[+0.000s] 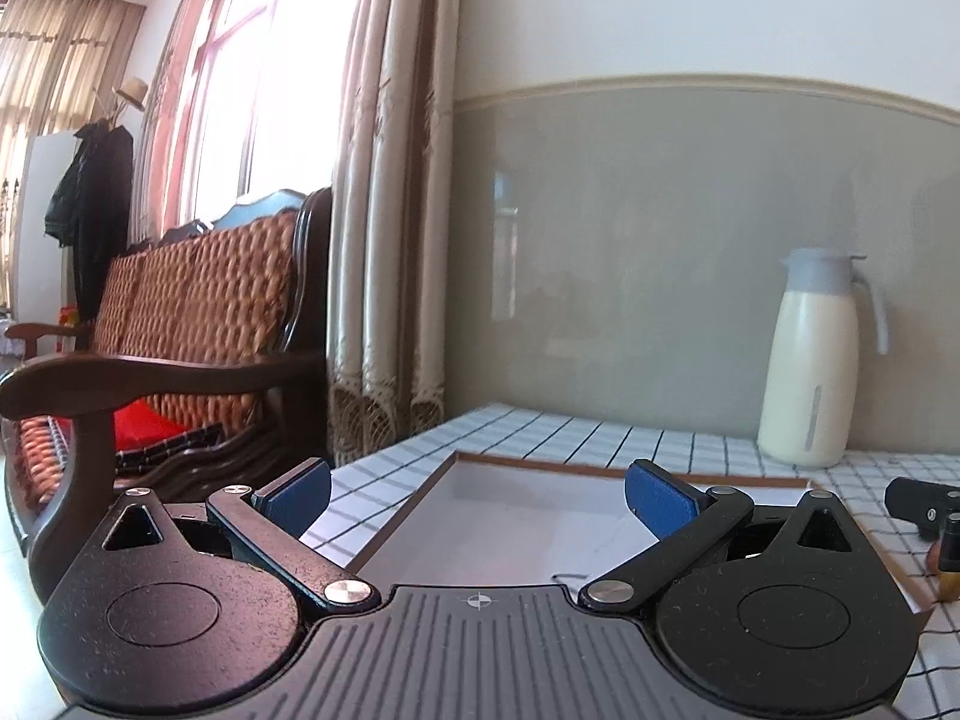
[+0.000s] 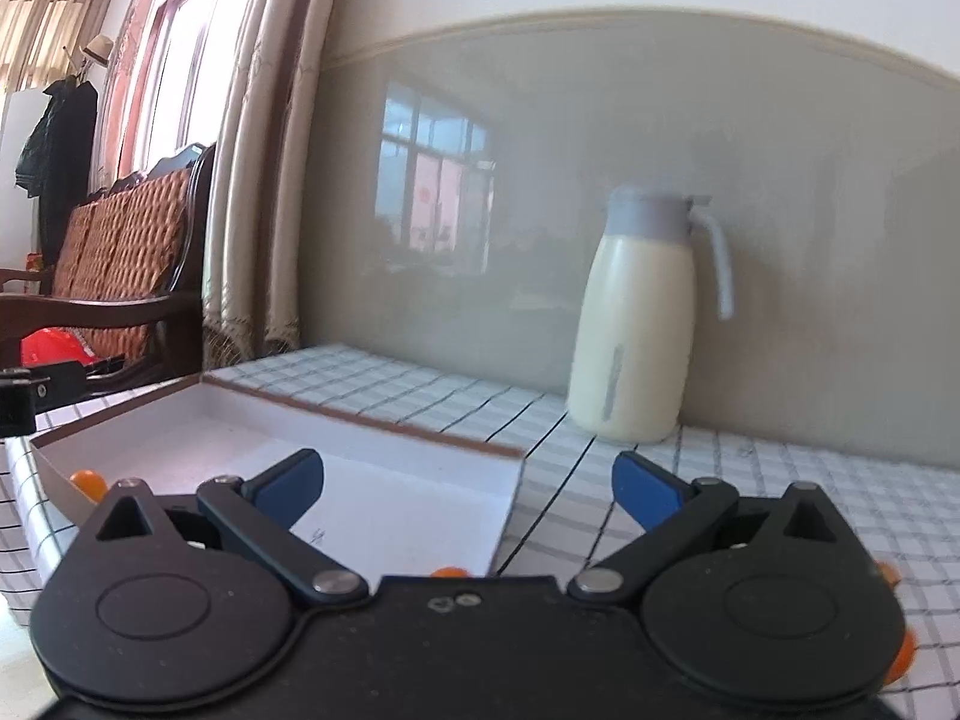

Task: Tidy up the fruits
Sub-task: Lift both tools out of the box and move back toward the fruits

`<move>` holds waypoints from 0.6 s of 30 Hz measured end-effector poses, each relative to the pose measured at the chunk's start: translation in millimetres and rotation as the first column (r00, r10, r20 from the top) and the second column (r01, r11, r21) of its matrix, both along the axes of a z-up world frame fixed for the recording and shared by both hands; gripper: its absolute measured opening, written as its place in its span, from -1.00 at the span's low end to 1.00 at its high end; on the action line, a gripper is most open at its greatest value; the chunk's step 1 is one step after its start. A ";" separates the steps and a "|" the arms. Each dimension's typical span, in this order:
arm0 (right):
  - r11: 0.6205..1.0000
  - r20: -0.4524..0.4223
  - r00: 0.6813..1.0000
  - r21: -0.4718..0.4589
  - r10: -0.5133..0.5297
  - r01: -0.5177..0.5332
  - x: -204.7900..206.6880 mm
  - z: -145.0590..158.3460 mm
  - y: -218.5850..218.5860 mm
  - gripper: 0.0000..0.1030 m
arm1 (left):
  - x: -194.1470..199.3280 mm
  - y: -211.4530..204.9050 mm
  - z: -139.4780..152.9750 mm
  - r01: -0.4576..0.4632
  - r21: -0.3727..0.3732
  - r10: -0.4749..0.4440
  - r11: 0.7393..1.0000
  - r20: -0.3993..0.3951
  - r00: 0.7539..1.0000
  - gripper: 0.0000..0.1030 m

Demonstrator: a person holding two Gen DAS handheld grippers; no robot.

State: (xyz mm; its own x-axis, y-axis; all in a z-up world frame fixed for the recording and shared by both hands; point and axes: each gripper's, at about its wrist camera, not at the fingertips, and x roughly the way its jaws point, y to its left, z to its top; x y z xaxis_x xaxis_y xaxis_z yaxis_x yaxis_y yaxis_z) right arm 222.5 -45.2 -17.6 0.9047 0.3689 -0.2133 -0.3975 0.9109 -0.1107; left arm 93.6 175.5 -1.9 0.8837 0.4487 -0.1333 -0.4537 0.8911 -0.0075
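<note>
Both my left claw (image 1: 477,495) and right claw (image 2: 468,483) hang wide open and empty over the worktop (image 2: 750,480), little orange fruits (image 2: 89,483) hide under my right one by the tray (image 2: 360,480), so a blind grab could send them rolling.

Right wrist view: small round orange fruits (image 2: 449,572) mostly hidden behind the black gripper body; kind indeterminate. Cream thermal jug with grey-blue lid (image 2: 636,330) motion-blurred. Left wrist view: other black gripper (image 1: 927,510) cut off at right edge, jaw state unreadable there.
</note>
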 end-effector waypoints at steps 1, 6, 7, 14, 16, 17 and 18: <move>1.000 0.007 1.000 0.001 -0.004 0.004 -1.9 1.3 -2.6 0.89 | -0.9 -3.6 1.2 0.003 0.005 -0.003 1.000 0.010 1.000 1.00; 1.000 -0.034 0.999 -0.002 0.031 -0.031 -4.2 7.7 -15.2 0.89 | -5.4 -22.1 6.5 0.021 0.036 -0.023 0.999 0.064 0.998 1.00; 1.000 -0.029 0.999 -0.003 0.030 -0.030 -5.4 9.0 -17.7 0.89 | -6.7 -25.2 7.4 0.029 0.033 -0.031 0.999 0.079 0.996 1.00; 0.999 -0.029 0.999 0.024 -0.028 0.028 -8.7 17.3 -47.7 0.89 | -13.3 -47.0 7.9 0.064 0.041 -0.069 0.997 0.161 0.984 1.00; 0.999 -0.039 0.999 0.038 -0.036 0.037 -8.8 18.5 -56.7 0.89 | -14.1 -52.5 7.4 0.086 0.032 -0.091 0.996 0.178 0.980 1.00; 0.998 -0.041 0.998 0.042 -0.041 0.042 -9.0 19.1 -60.7 0.89 | -14.4 -54.9 7.6 0.116 0.014 -0.117 0.993 0.184 0.976 1.00; 0.998 -0.043 0.998 0.046 -0.048 0.050 -9.4 19.8 -65.1 0.89 | -14.4 -56.3 8.2 0.149 -0.006 -0.145 0.989 0.183 0.972 1.00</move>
